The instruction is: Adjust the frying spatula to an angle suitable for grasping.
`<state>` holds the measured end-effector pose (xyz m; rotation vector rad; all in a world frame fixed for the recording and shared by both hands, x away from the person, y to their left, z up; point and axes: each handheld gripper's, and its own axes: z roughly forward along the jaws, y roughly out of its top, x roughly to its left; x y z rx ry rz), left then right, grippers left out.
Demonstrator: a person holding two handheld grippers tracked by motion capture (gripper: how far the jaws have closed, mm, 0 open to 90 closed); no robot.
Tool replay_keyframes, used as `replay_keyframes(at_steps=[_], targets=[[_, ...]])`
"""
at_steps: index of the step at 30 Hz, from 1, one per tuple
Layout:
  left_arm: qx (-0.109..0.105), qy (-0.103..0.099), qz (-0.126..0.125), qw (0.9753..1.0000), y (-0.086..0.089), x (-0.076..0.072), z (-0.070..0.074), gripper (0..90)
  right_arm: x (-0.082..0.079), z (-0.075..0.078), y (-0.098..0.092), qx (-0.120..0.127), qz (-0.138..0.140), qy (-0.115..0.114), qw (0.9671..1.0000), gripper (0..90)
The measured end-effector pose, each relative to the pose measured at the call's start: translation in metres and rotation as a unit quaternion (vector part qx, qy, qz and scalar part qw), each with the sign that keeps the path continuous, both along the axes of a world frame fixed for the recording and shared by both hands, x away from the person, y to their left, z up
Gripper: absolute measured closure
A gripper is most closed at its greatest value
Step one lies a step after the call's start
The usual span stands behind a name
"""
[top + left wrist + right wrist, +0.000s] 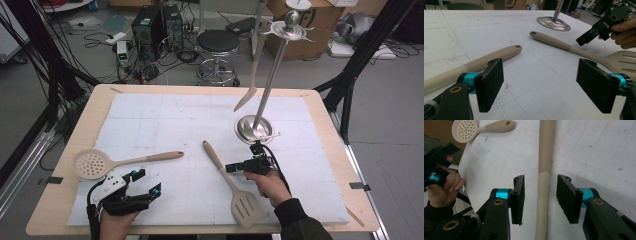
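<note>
Here, right gripper (231, 168): lower centre-right of the high view, jaws apart on either side of the slotted spatula's handle, not yet closed on it; in the right gripper view (541, 195) the handle runs up between the two pads with a gap on each side.
Slotted spatula (233, 188): beige, flat on the white mat, handle toward frame centre, slotted blade toward the bottom edge, lying diagonal.
Left gripper (150, 183): lower left of the high view, jaws wide, holding nothing, hovering just below the skimmer handle; wide gap too in the left gripper view (540, 83).
Skimmer spoon (95, 164): beige, perforated round head at left, handle pointing right, lying on the mat, well apart from the spatula.
Utensil stand (254, 128): metal dish base and tall pole, right of centre, just above the right gripper.
Hanging utensil (252, 75): beige, on the stand's upper rack, tip down.
White mat (165, 115): covers most of the wooden table (80, 130).
</note>
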<state>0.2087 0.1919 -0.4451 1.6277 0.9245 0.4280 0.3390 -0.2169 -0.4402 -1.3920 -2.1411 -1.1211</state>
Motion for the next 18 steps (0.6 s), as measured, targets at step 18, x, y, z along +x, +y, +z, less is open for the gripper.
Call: replay_keyframes(at_steps=[18], targets=[[0.001, 0.000, -0.001, 1.0000, -0.0017, 0.0017, -0.0003, 22.6, -0.0051, -0.0022, 0.0051, -0.019, 0.013, 0.002, 0.9997, 57.7]])
